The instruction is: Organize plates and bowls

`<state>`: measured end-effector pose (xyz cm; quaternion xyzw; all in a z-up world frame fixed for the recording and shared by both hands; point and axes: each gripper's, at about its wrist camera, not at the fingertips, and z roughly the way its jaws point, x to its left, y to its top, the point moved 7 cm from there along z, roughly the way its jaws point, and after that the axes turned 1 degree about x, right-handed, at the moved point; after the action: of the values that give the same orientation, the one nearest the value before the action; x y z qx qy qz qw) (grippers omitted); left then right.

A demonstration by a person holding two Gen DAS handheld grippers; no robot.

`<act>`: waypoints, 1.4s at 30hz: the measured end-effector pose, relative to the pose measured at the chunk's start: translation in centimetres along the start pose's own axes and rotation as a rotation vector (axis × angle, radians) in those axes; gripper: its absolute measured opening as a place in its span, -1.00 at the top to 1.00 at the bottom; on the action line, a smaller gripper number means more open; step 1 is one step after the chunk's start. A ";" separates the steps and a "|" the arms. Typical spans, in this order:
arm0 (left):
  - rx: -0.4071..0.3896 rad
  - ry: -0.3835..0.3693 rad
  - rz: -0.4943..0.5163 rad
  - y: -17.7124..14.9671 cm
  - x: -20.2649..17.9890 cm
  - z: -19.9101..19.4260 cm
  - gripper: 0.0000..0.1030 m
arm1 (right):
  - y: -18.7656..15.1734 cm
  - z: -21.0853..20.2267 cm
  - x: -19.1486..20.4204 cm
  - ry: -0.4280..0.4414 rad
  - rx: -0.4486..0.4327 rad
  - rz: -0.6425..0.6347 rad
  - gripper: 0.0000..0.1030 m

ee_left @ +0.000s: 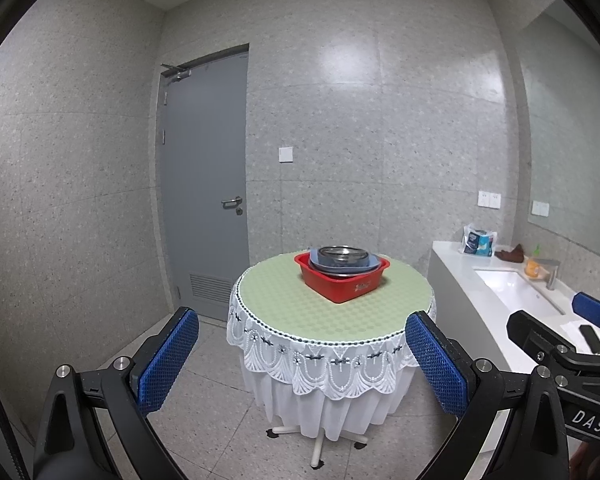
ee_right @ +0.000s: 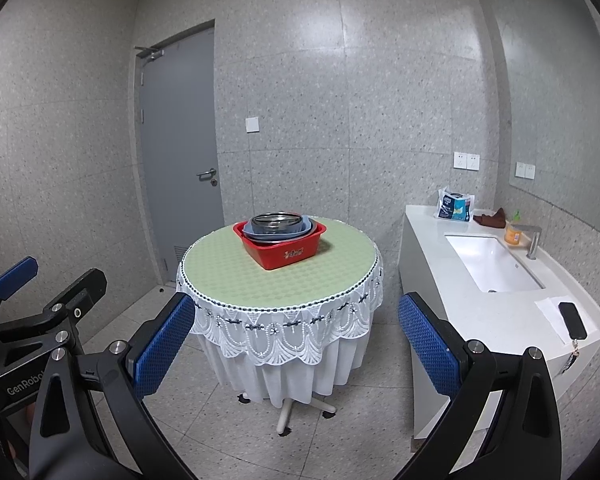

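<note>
Stacked dishes (ee_right: 278, 225) in red basin (ee_right: 282, 250): twelve o'clock of both empty, spread grippers, left gripper (ee_left: 302, 364), right gripper (ee_right: 296, 346); well apart.

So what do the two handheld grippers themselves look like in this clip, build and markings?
Both match: black angular linkage arms with silver round pivot bolts, each finger faced with a blue dimpled pad. The left gripper and the right gripper each have two such pads. Seen from the other camera, the right one's black body carries white "DAS" lettering, the left one's "GenRobo..." cut off. No cables or sleeves are visible.
</note>
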<state>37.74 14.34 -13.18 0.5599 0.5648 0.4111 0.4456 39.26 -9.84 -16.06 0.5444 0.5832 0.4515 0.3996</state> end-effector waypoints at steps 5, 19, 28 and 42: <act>0.000 0.002 -0.001 -0.1 0.0 0.2 -0.99 | 0.0 0.4 0.0 0.003 0.009 -0.006 -1.00; 0.001 0.013 0.006 0.4 -0.6 1.0 -0.99 | 0.2 0.9 -0.3 0.009 0.015 -0.005 -1.00; 0.004 0.020 0.009 0.5 -0.8 1.9 -0.99 | 0.5 1.8 -0.4 0.017 0.023 -0.003 -1.00; 0.010 0.026 0.015 0.7 -1.7 3.2 -0.99 | 0.6 2.7 -0.9 0.021 0.033 0.004 -1.00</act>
<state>40.93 12.60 -13.27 0.5611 0.5683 0.4187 0.4323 42.11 -10.49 -16.24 0.5473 0.5936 0.4484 0.3833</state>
